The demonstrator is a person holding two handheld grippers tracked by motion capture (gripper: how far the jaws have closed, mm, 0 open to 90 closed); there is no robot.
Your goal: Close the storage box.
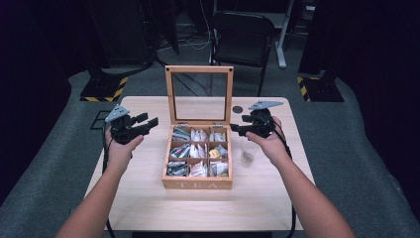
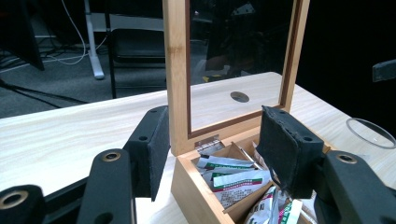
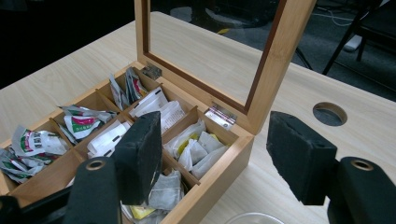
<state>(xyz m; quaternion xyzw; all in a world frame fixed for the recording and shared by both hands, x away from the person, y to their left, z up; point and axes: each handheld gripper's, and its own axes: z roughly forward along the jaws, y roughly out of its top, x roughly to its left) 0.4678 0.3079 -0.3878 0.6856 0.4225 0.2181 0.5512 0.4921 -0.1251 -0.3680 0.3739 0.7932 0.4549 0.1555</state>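
Observation:
A wooden tea box stands mid-table with its glass lid upright. Its compartments hold several tea bags. My left gripper hovers just left of the box's back corner, open, with nothing between its pads. In the left gripper view, that gripper faces the lid's hinge corner and green-and-white sachets. My right gripper hovers at the box's back right corner, open and holding nothing. In the right gripper view, that gripper looks over the white tea bags.
A clear glass cup stands right of the box, under my right hand; its rim shows in the left gripper view. A round hole lies in the tabletop behind the box. A black chair stands beyond the table.

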